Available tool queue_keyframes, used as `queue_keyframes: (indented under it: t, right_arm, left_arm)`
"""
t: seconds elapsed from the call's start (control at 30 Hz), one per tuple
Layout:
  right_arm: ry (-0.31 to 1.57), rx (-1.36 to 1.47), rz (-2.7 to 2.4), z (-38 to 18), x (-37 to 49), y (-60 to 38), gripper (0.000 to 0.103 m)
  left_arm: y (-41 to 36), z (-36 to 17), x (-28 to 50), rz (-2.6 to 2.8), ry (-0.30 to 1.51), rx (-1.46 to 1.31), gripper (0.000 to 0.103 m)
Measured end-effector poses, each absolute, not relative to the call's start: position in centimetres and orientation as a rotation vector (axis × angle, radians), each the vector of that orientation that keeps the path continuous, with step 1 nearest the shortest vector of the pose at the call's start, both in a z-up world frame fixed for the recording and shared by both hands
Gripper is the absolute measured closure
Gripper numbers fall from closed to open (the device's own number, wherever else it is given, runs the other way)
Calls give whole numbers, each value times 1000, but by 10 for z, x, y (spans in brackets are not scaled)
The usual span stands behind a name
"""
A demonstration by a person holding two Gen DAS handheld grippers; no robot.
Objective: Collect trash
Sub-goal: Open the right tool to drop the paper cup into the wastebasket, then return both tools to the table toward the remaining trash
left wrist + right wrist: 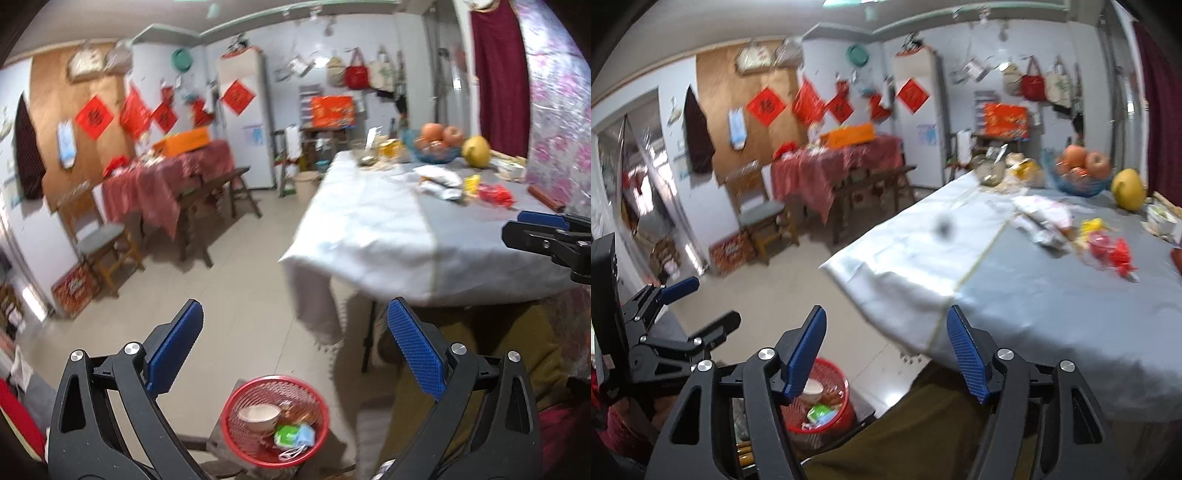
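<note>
A red mesh basket stands on a low stool below me; it holds a paper cup, a green packet and other scraps. It also shows in the right wrist view. My left gripper is open and empty above the basket. My right gripper is open and empty at the table's near corner. On the table lie a crumpled white wrapper, a yellow wrapper and red wrappers.
The table has a white and grey cloth. At its far end stand a blue fruit bowl, a yellow pomelo and a glass bowl. A chair and a red-clothed table stand across the tiled floor.
</note>
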State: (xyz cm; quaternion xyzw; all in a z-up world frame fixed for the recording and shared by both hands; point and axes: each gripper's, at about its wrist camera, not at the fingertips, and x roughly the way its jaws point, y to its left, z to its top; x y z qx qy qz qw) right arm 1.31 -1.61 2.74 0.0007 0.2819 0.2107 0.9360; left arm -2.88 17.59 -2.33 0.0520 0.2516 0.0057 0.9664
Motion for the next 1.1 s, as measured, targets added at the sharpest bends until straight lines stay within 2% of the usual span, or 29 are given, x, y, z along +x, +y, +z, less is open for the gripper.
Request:
queue_keyframes:
  t: [0.23, 0.5, 0.9, 1.1]
  right_arm:
    - [480, 30, 339, 37, 3, -81, 27]
    - [487, 105, 212, 27, 32, -159, 25]
    - [594, 239, 8, -23, 119, -252, 25]
    - [621, 280, -28, -39, 163, -276, 25]
  left_arm:
    - [108, -1, -19, -68, 461, 148, 7]
    - [41, -4, 26, -153, 497, 194, 7]
    - [-16, -29, 157, -247, 676, 159, 7]
    - [-36, -28, 222, -273, 710, 142, 7]
